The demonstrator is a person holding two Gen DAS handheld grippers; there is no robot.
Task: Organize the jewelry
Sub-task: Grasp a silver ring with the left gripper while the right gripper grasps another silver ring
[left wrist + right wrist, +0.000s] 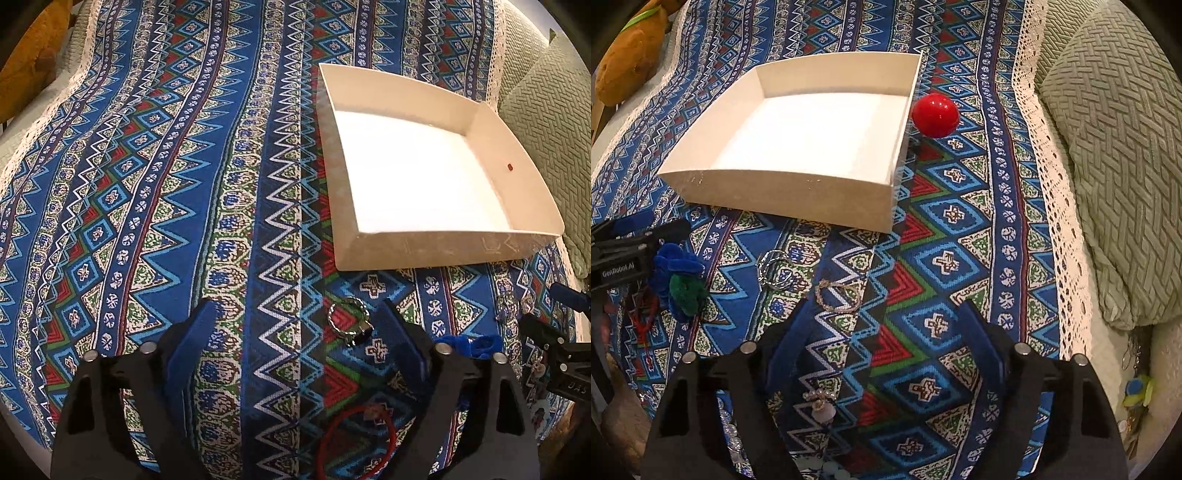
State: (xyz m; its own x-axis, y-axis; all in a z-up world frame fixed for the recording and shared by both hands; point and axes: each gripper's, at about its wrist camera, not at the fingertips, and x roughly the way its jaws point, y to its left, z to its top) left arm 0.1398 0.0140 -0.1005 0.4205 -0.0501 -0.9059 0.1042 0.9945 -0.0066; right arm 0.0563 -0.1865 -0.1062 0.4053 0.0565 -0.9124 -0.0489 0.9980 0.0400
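A shallow white box [436,251] [783,188] sits empty on the patterned blue cloth. My left gripper [299,314] is open, low over the cloth; a silver twisted ring [349,320] lies just inside its right finger, and a red cord bracelet [356,441] lies below it. My right gripper [886,314] is open; a gold twisted bracelet [839,295] lies just ahead of its left finger and a silver ring [774,272] lies further left. A small beaded piece [822,404] lies between its fingers, near the camera.
A red ball [935,115] rests against the box's right side. A blue and green fuzzy ornament [679,284] [476,345] lies by the other gripper. A green cushion [1119,155] is at right, a brown plush toy [628,62] at far left.
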